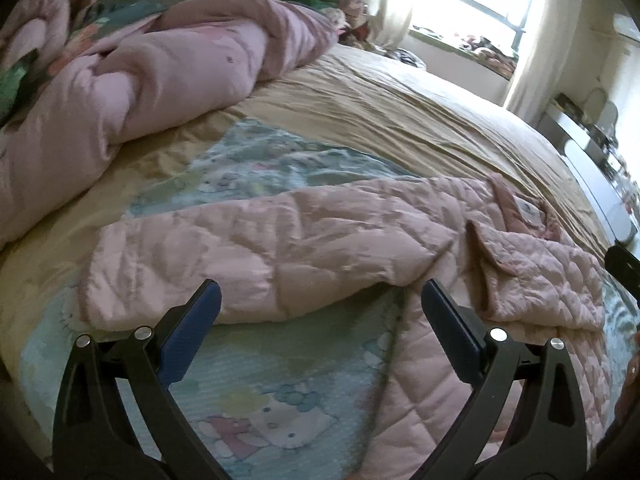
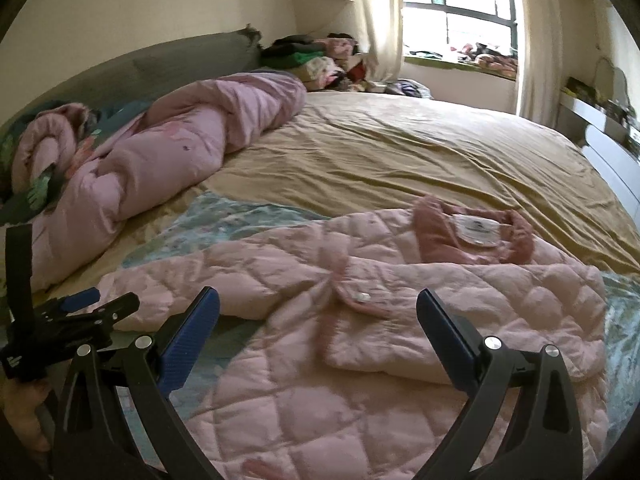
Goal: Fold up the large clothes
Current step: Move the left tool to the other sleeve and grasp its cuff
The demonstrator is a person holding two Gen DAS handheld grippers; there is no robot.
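A pink quilted jacket [image 2: 400, 320] lies flat on the bed, collar and white label [image 2: 476, 228] toward the far side, one sleeve stretched to the left [image 1: 248, 252]. My left gripper [image 1: 320, 300] is open and empty, hovering just before the sleeve's lower edge. My right gripper [image 2: 318, 308] is open and empty above the jacket's front near the snap flap [image 2: 360, 298]. The left gripper also shows at the left edge of the right wrist view [image 2: 80, 308].
A rolled pink duvet [image 2: 160, 152] lies along the bed's left side by the headboard. A tan sheet [image 2: 420, 152] covers the far bed; a cartoon-print blanket [image 1: 256, 400] lies under the jacket. Clothes pile [image 2: 320, 60] by the window; a white dresser [image 2: 608, 148] at right.
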